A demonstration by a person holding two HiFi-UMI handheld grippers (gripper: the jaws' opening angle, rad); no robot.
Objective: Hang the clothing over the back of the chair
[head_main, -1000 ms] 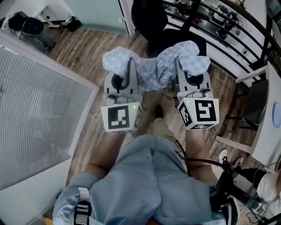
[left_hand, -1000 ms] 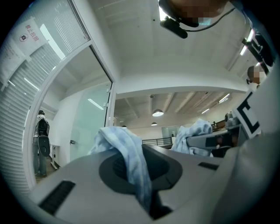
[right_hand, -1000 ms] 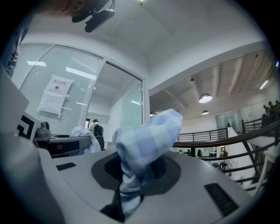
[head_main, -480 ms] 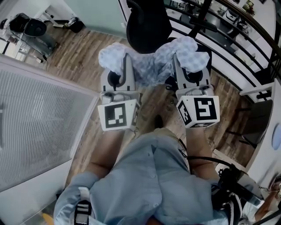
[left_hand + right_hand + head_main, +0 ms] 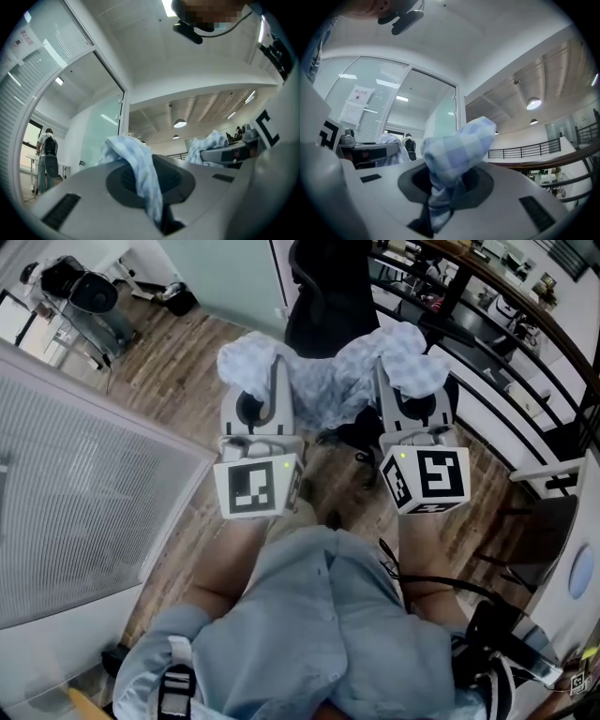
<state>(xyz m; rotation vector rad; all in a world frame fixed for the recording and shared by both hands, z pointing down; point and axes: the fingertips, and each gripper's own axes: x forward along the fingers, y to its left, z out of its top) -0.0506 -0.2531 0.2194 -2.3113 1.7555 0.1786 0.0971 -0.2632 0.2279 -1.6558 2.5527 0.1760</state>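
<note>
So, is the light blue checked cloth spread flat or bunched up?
Bunched up: the light blue checked cloth sags crumpled between the left gripper and right gripper, both shut on it.

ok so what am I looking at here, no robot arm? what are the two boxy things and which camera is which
No robot: a person holds a two-jaw gripper in each hand. The head view comes from a camera on the person's head, looking down past a blue shirt at the wood floor. The left gripper and right gripper each carry a marker cube, part of the tool. The other two views come from a camera on each gripper, looking along its jaws; both show ceiling behind. Both grippers are shut on one pale blue checked garment, bunched and hanging between them in the air. A black chair stands just ahead; the garment does not look draped over its back yet.
</note>
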